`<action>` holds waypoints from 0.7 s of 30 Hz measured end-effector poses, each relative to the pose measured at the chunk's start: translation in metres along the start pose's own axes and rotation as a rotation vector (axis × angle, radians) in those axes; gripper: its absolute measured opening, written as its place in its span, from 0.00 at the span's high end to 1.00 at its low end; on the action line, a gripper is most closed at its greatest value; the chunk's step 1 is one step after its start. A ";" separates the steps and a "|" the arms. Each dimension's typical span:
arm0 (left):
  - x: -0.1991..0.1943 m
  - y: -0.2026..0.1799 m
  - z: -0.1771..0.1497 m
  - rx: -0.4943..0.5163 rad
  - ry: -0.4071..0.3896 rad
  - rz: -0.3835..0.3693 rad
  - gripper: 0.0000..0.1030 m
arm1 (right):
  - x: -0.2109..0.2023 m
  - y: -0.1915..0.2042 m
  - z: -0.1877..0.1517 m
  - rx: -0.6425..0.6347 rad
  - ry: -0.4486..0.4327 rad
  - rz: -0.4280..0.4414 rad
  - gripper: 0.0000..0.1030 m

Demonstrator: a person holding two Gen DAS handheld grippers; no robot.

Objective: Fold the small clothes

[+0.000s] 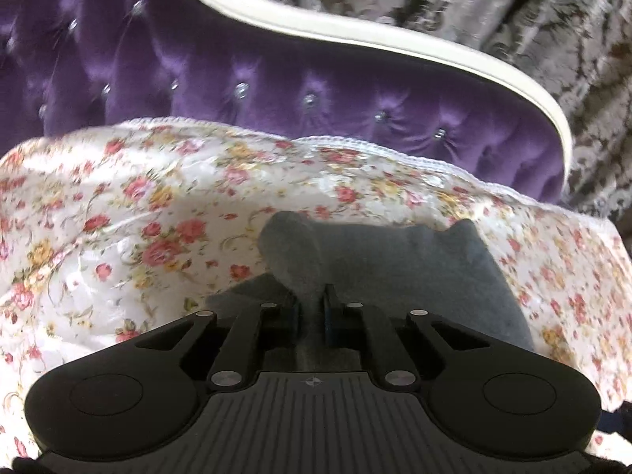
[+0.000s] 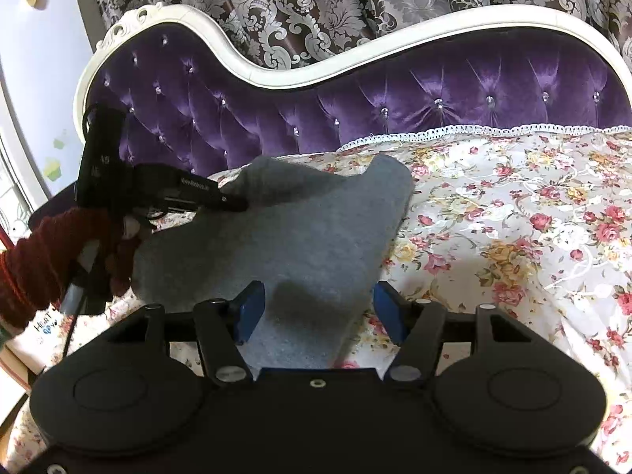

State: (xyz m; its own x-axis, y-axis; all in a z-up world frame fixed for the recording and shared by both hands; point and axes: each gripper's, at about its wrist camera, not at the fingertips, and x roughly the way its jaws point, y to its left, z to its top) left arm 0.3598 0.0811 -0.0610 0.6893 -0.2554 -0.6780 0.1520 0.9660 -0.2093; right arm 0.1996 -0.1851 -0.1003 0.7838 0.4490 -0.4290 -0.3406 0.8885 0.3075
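Observation:
A small grey garment [image 2: 300, 233] lies on the floral bedspread [image 2: 513, 213]. In the left wrist view my left gripper [image 1: 311, 302] is shut on a fold of the grey garment [image 1: 379, 260] and lifts its edge. The same gripper shows in the right wrist view [image 2: 237, 200], pinching the garment's far left edge. My right gripper [image 2: 318, 308] is open, its blue pads [image 2: 249, 312] on either side of the garment's near end, with the cloth between them.
A purple tufted headboard [image 2: 434, 91] with a white frame stands behind the bed. Patterned curtains [image 2: 316, 4] hang behind it. The bedspread [image 1: 118, 217] stretches to the right. A red-sleeved arm [image 2: 43, 260] holds the left gripper.

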 end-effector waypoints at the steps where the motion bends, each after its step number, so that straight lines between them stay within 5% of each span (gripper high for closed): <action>1: 0.002 0.003 0.001 -0.005 0.002 0.007 0.90 | 0.000 0.000 -0.001 -0.005 0.001 0.000 0.36; 14: 0.006 0.043 -0.012 -0.068 0.032 -0.010 0.86 | 0.009 0.010 -0.005 -0.091 0.033 -0.017 0.35; 21: -0.034 0.039 -0.011 -0.012 -0.064 0.005 0.53 | 0.007 0.010 -0.007 -0.071 0.044 -0.034 0.27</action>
State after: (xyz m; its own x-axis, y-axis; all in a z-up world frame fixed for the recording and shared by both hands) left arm 0.3346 0.1274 -0.0539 0.7336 -0.2473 -0.6330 0.1403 0.9665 -0.2150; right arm 0.1986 -0.1725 -0.1064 0.7726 0.4208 -0.4754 -0.3514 0.9071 0.2318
